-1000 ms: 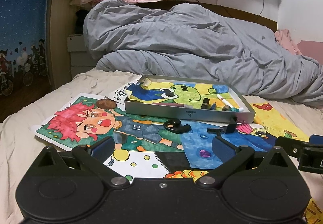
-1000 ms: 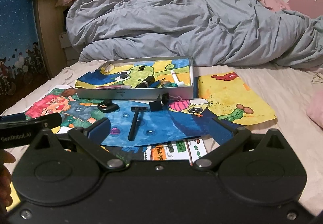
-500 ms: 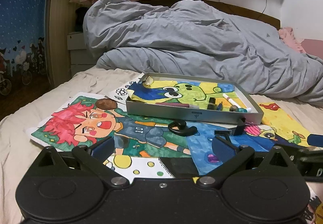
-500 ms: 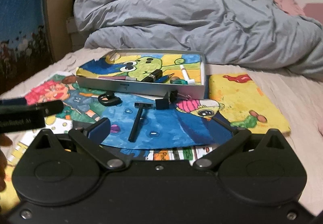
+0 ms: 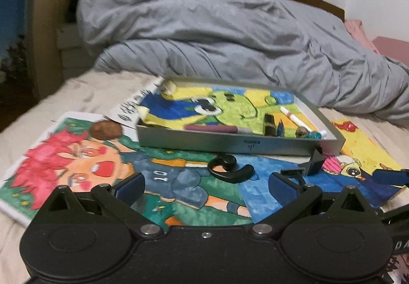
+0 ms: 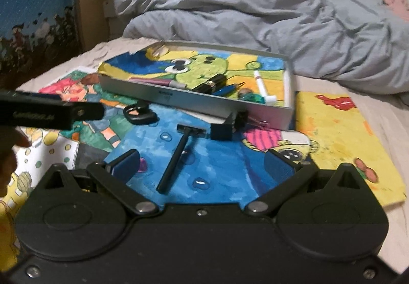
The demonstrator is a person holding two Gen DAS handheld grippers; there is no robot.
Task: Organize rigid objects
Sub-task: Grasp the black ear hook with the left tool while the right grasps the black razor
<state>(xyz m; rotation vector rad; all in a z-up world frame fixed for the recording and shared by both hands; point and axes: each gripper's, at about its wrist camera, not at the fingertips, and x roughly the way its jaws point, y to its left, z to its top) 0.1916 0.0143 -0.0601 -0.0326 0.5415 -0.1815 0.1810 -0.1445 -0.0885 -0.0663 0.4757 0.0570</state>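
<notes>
Where the blue drawing [image 6: 209,163] covers the bed, a black razor [image 6: 179,156] lies flat, its long axis running from the handle end near the right gripper [image 6: 202,163] up and slightly right to the head, which points toward the grey tray [image 6: 204,102]. It sits between the right gripper's fingers [image 6: 125,161], nearer the left one and touching neither; these are spread wide with nothing held. Against a second ago, the razor appears larger and lower in the right wrist view, and the tray has come nearer. Just beside the razor head stands a black binder clip [image 6: 225,125], and a black earpiece [image 5: 227,171] lies ahead of the left gripper [image 5: 207,184], whose fingers are likewise parted and empty. Inside the tray rest a white marker [image 6: 263,87], a purple pen [image 5: 217,128] and a black lipstick [image 6: 212,83].
</notes>
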